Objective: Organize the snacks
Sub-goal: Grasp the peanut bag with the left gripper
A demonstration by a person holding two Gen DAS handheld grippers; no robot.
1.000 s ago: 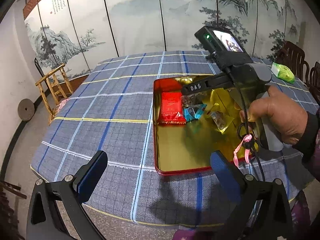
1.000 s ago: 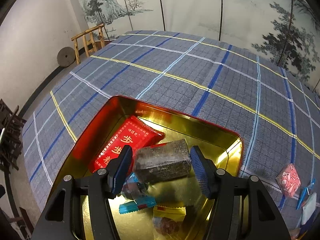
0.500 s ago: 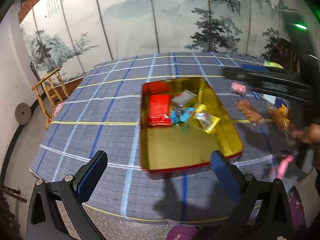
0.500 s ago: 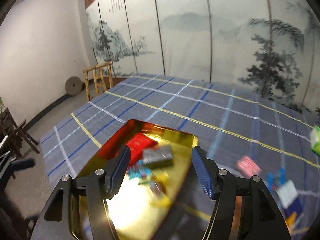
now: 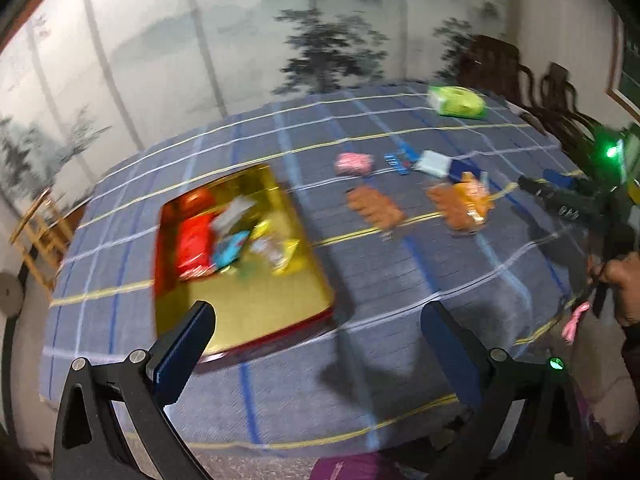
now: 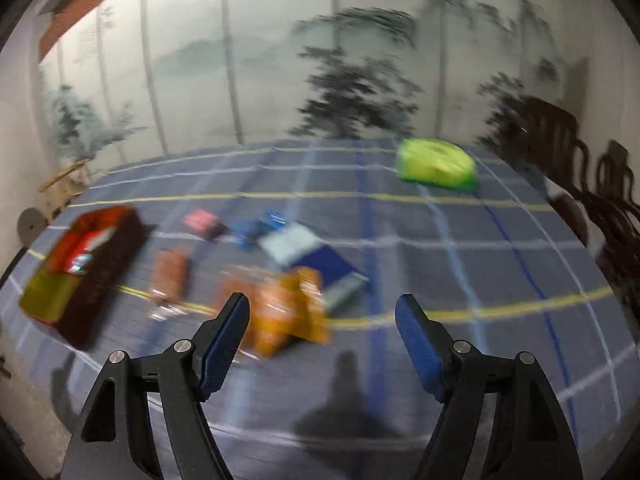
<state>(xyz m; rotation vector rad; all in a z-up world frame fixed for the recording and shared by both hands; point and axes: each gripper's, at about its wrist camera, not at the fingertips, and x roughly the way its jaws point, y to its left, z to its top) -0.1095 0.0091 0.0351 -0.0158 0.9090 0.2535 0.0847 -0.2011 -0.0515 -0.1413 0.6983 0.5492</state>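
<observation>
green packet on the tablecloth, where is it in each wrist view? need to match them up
Left wrist: the green packet lies upper right, at the table's far side, beyond the loose snacks.
Right wrist: the green packet lies upper right of centre, beyond the right gripper's fingers and the blurred snacks.
Shared landmark: the gold tray with red rim, left of centre in the left view and far left in the right view.

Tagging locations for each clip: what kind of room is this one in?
Probably a home dining or tea room: a table under a blue plaid cloth, a painted landscape folding screen behind it, and dark carved wooden chairs alongside.
</observation>
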